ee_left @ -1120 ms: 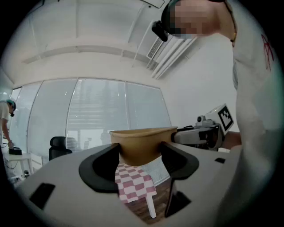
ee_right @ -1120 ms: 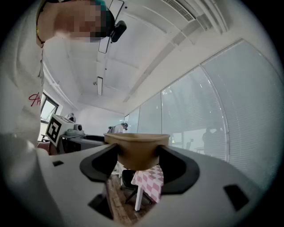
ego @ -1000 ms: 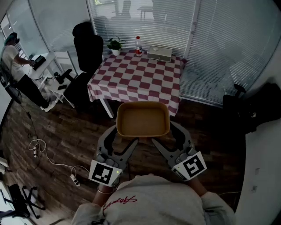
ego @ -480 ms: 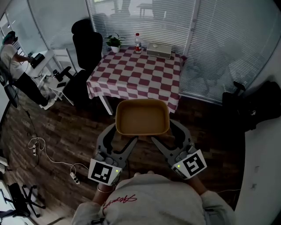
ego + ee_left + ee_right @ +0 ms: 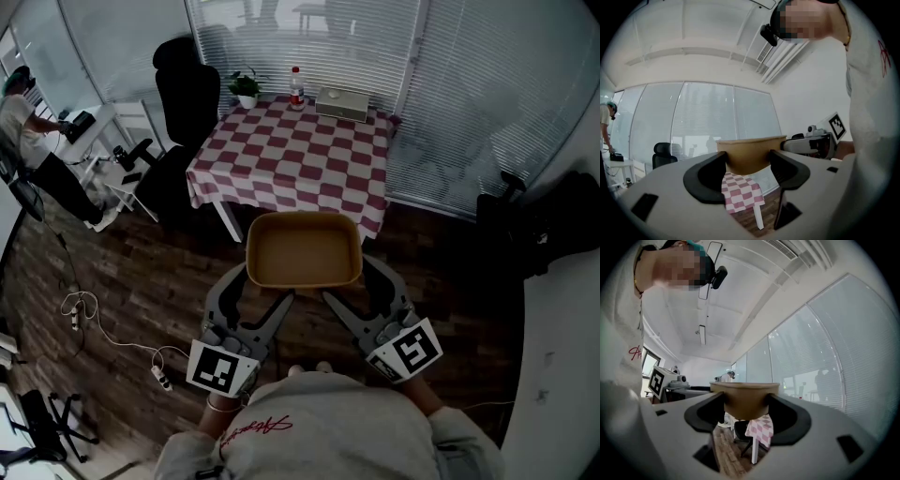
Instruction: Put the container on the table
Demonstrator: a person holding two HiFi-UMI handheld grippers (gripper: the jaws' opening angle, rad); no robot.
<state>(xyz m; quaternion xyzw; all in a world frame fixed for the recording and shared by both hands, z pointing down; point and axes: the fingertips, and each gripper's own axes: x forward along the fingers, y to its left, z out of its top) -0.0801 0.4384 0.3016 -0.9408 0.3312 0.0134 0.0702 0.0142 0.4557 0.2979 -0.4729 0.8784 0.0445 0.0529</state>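
Left hand-held gripper (image 5: 262, 292) and right hand-held gripper (image 5: 354, 289) both grip the container (image 5: 304, 251), each with jaws spread wide across a near corner. Container is level in the air above the floor (image 5: 141, 281), just near of the checkered counter (image 5: 300, 159), not touching it.

- The red script on your shirt (image 5: 258, 428) was too small and slanted to read.
- Your left gripper (image 5: 267, 289) and right gripper (image 5: 352, 286) carried black-and-white square markers (image 5: 225, 367), patterns without letters.
- The bottle (image 5: 296, 90) had a red label, unreadable.
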